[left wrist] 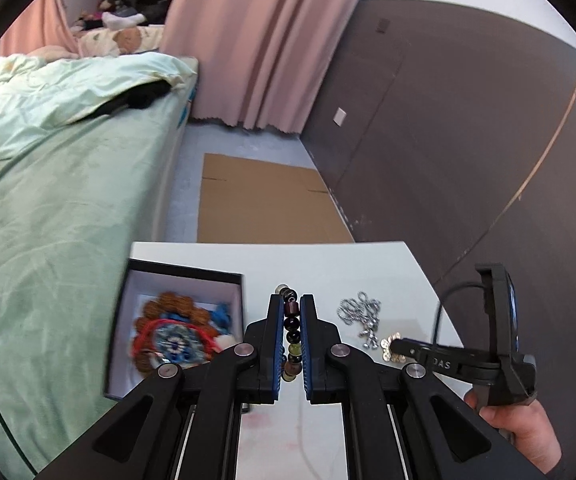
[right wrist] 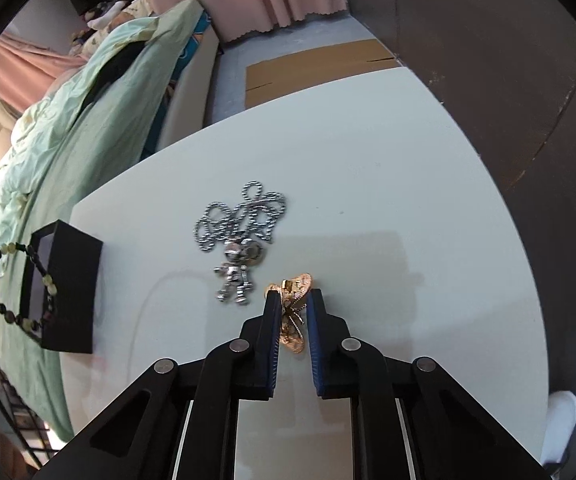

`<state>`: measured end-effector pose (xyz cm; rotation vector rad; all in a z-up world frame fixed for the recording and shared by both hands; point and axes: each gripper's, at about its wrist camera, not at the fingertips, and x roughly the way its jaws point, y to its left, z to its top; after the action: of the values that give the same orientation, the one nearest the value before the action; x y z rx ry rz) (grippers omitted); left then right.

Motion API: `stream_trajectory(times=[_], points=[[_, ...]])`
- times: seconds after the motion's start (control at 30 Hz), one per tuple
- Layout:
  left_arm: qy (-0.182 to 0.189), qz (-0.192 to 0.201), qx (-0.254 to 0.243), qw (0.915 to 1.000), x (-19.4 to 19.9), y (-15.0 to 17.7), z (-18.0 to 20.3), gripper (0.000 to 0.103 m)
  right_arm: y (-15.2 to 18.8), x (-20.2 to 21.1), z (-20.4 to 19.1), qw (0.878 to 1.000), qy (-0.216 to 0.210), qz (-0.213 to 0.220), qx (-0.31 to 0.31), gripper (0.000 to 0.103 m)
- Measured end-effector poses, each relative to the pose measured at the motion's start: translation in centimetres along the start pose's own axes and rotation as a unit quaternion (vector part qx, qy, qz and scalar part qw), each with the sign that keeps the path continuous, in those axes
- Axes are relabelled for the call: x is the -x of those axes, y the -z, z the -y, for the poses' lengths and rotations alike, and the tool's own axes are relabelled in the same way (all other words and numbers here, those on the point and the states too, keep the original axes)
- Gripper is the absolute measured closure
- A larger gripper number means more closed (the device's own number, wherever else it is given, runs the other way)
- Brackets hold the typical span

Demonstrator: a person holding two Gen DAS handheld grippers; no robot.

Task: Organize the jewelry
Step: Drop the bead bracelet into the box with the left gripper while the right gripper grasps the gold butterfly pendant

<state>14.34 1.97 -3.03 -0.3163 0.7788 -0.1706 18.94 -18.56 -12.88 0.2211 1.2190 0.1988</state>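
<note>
The left gripper [left wrist: 291, 312] fingers clamp a beaded bracelet [left wrist: 291, 326] dangling at three o'clock of the jewelry box [left wrist: 184, 276]; it could snag the rim. The right gripper [right wrist: 293, 300] fingers pinch a gold ornament [right wrist: 293, 312] on the table [right wrist: 407, 200], at five o'clock of the silver chain [right wrist: 240, 220]; it may slip.

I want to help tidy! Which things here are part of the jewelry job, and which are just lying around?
For the job:
bead bracelet in left claw
gold brooch in right claw
silver chain
black box

Just around:
bed
cardboard
pink curtain
</note>
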Motion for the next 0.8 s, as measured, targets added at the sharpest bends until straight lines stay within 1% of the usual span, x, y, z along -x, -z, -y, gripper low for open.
stream_trajectory(times=[0.07, 0.27, 0.33, 0.4, 0.57, 0.63, 0.67, 0.7, 0.73, 0.77, 0.8], points=[[-0.003, 0.005, 0.008, 0.9999, 0.5, -0.3, -0.8, 0.095, 0.1, 0.3, -0.2, 1.0, -0.014, 0.001, -0.005, 0.089], [-0.013, 0.019, 0.031, 0.9992, 1.3, -1.0, -3.2, 0.095, 0.2, 1.5, -1.3, 0.999, -0.032, 0.023, -0.006, 0.089], [-0.009, 0.021, 0.039, 0.999, 1.4, -1.1, -3.8, 0.095, 0.0, 1.8, -1.7, 0.999, -0.039, 0.029, -0.006, 0.089], [-0.002, 0.018, 0.048, 0.9987, 1.2, -1.3, -4.3, 0.095, -0.3, 2.2, -2.2, 0.998, -0.05, 0.037, -0.008, 0.089], [0.002, 0.006, 0.083, 0.9966, 0.7, -1.5, -5.8, 0.094, -0.8, 2.8, -4.3, 0.996, -0.077, 0.054, -0.006, 0.089], [0.009, 0.005, 0.093, 0.9956, 0.7, -1.7, -6.3, 0.094, -0.9, 2.9, -5.5, 0.994, -0.094, 0.06, -0.006, 0.089], [0.008, 0.002, 0.097, 0.9953, 0.7, -1.7, -6.5, 0.092, -1.0, 3.1, -6.2, 0.992, -0.105, 0.065, -0.003, 0.089], [0.005, -0.001, 0.1, 0.995, 0.6, -1.8, -6.8, 0.089, -0.9, 3.3, -6.9, 0.991, -0.113, 0.07, 0.001, 0.089], [0.001, -0.005, 0.103, 0.9947, 0.6, -1.8, -7.0, 0.077, -0.9, 3.5, -7.4, 0.99, -0.121, 0.075, 0.006, 0.089], [-0.001, -0.006, 0.107, 0.9943, 0.6, -1.8, -7.3, 0.054, -1.0, 3.7, -8.2, 0.988, -0.134, 0.082, 0.012, 0.089], [-0.01, -0.003, 0.116, 0.9932, 0.7, -1.8, -7.7, 0.042, -0.9, 3.9, -8.8, 0.986, -0.143, 0.087, 0.017, 0.089]])
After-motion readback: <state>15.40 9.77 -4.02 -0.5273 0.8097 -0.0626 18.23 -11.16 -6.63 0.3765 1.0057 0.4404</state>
